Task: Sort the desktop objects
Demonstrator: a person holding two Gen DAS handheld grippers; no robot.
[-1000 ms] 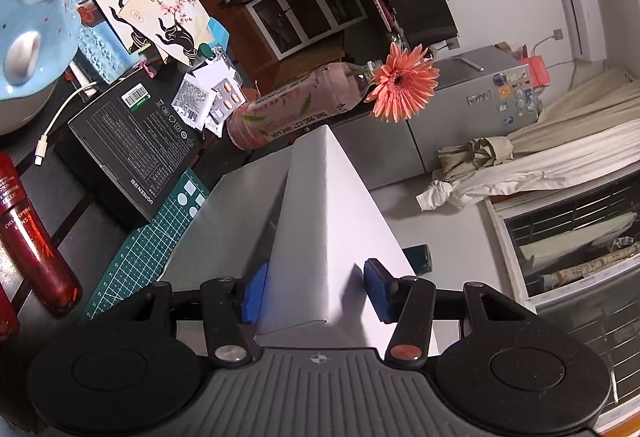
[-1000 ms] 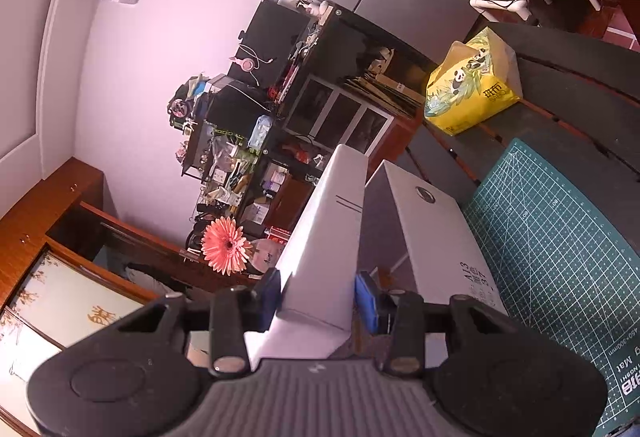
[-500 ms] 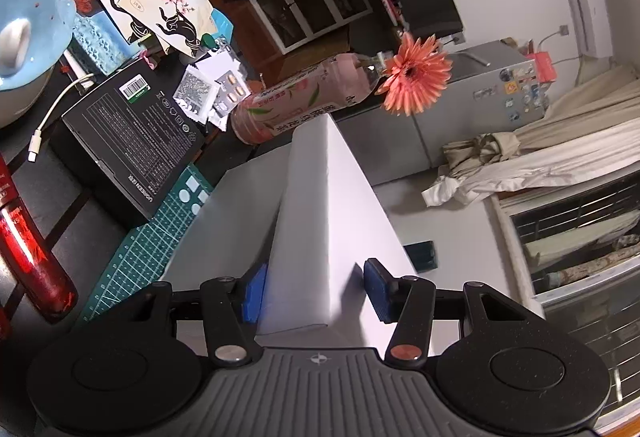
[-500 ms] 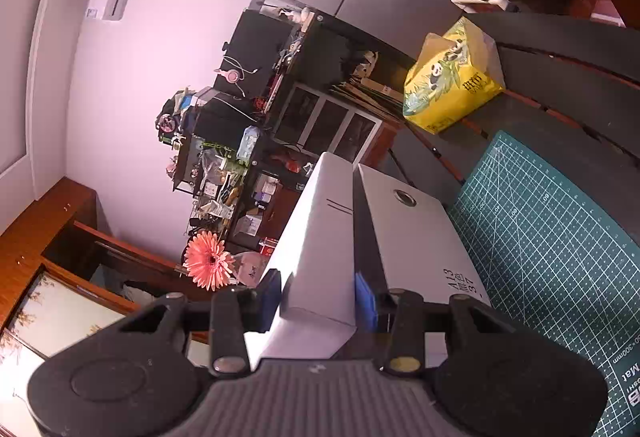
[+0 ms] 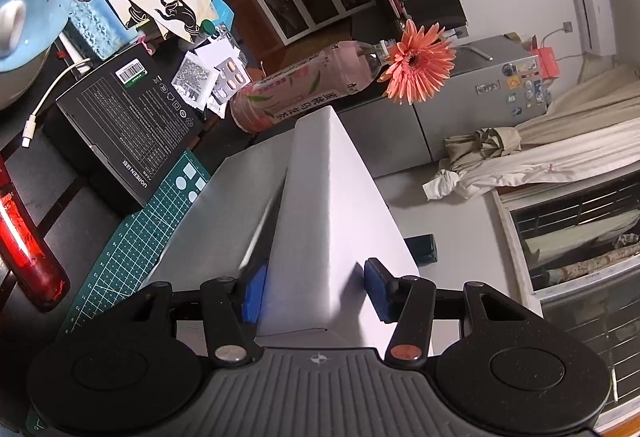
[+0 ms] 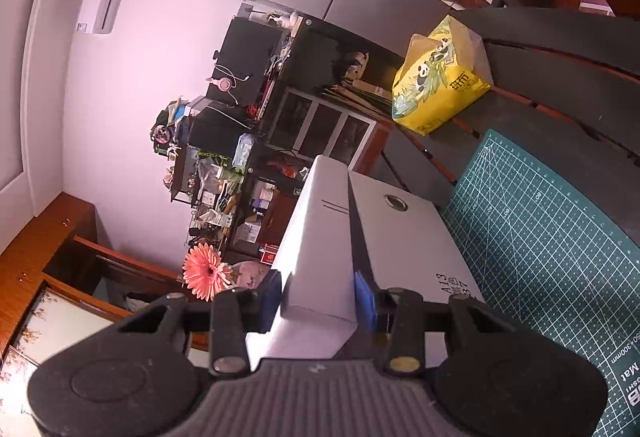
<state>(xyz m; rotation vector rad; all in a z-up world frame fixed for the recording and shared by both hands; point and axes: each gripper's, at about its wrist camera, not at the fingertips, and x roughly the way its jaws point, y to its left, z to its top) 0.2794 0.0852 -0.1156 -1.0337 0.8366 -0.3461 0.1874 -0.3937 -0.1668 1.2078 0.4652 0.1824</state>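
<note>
White box (image 5: 332,221) is held above the green cutting mat (image 5: 120,249), black box (image 5: 124,133) and pink bottle (image 5: 304,89) with flower (image 5: 420,67) behind. Left gripper (image 5: 316,291) pinches one end, right gripper (image 6: 322,299) pinches the other; yellow tissue pack (image 6: 440,81) far right.

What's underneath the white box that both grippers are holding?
The green cutting mat lies under the white box, showing beside it in both wrist views. Whether the box rests on the mat or anything sits beneath it is hidden.
</note>
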